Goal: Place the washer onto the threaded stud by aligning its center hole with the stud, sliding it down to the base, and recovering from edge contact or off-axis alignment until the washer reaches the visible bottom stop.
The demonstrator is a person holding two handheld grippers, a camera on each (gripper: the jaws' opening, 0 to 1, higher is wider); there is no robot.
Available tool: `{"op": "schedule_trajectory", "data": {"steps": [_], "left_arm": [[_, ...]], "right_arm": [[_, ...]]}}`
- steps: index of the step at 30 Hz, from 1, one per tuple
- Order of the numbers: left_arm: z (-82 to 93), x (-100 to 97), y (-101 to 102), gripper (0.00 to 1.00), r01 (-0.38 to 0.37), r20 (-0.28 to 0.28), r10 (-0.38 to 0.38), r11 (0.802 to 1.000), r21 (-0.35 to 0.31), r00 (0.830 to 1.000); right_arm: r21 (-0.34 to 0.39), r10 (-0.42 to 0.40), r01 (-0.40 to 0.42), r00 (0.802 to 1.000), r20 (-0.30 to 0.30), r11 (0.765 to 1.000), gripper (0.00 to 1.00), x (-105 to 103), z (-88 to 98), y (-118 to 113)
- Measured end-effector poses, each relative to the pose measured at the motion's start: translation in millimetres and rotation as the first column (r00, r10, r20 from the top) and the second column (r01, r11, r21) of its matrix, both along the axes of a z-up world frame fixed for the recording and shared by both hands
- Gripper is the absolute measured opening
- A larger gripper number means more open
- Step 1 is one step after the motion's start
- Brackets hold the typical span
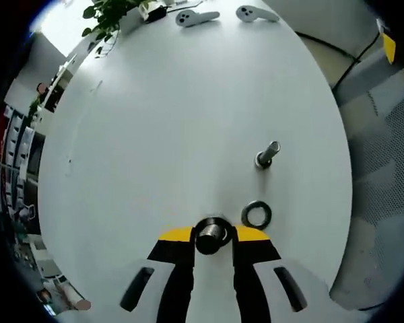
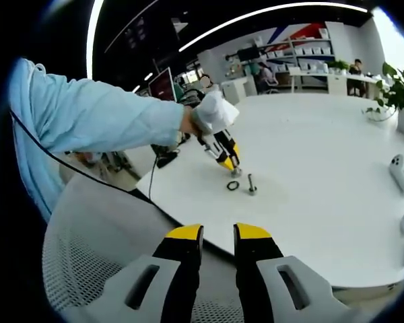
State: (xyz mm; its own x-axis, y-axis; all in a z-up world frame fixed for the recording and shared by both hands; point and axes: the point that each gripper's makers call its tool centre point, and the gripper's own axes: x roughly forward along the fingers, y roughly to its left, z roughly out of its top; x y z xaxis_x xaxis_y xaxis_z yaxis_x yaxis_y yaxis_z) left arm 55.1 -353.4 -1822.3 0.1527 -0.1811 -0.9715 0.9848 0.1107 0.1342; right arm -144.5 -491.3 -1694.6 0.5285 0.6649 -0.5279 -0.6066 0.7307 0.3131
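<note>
Steel glints between the tips of your left claw [image 1: 212, 235]: you're pinching a short metal piece with a round collar [image 1: 212, 235], upright, just off the white bench [image 1: 155, 134]. Whether that's a stud with a washer already on it, I can't tell. A dark washer [image 1: 256, 214] lies flat just right of your tips, and a bolt [image 1: 268, 155] stands a little farther off, leaning slightly. Watch that: squeeze off-centre and the round piece could roll or tip out of the grip. Swing sideways and you may nudge the loose washer away. Your right claw [image 2: 217, 237] hangs slightly parted with nothing in it, well back from the bench edge, too far to catch a slip. From there, your left claw [image 2: 226, 159] is seen beside the washer [image 2: 233, 185] and bolt [image 2: 251, 183].
</note>
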Motion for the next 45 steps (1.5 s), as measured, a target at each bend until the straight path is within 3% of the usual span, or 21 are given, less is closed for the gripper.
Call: {"op": "schedule_trajectory", "data": {"steps": [2,3,4,5,6,9,24,35,45], "left_arm": [[-2.0,-1.5,-1.1,0.18,-0.004,-0.007,0.004,1.0,0.005,1.0],[-2.0,-5.8,-9.7,0.14,-0.011,-0.042,0.01,0.999,-0.038,0.999],[0.6,-7.1,-14.3,0.11,-0.074,-0.089,0.07,0.996,-0.046,0.994],[2.6,2.2,-7.8,0.11,-0.079,-0.05,0.079,0.997,-0.001,0.996],[4.1,5.8,-8.5,0.11,-0.016,-0.036,0.015,1.0,-0.002,0.999],[8.1,7.1,-6.5,0.11,-0.058,-0.058,0.058,0.998,-0.011,0.997],[14.0,4.3,0.4,0.13,0.005,-0.007,-0.005,1.0,-0.031,1.0],[41.5,13.3,11.8,0.28,-0.067,0.069,0.076,0.991,-0.117,0.995],[57.0,-6.1,29.5,0.27,-0.123,0.09,0.141,0.976,-0.182,0.986]], "right_arm": [[0.001,0.0,0.0,1.0,0.0,1.0,0.21,0.0,0.1,0.1],[0.001,0.001,-0.001,1.0,0.0,1.0,0.21,0.0,0.1,0.1],[0.001,0.001,-0.001,1.0,0.0,1.0,0.21,0.0,0.1,0.1],[0.002,0.001,-0.001,1.0,-0.001,1.0,0.21,-0.2,0.0,0.2],[0.001,0.002,-0.002,1.0,-0.003,1.0,0.21,-0.3,-0.2,0.2],[0.002,-0.001,0.001,1.0,-0.002,1.0,0.21,-0.1,-0.2,-0.2],[0.001,0.003,-0.003,1.0,-0.003,1.0,0.21,-0.5,-0.2,0.3],[0.002,0.006,-0.006,1.0,-0.001,1.0,0.21,-0.9,0.1,0.7],[0.001,0.005,-0.005,1.0,0.0,1.0,0.21,-0.7,0.1,0.8]]}}
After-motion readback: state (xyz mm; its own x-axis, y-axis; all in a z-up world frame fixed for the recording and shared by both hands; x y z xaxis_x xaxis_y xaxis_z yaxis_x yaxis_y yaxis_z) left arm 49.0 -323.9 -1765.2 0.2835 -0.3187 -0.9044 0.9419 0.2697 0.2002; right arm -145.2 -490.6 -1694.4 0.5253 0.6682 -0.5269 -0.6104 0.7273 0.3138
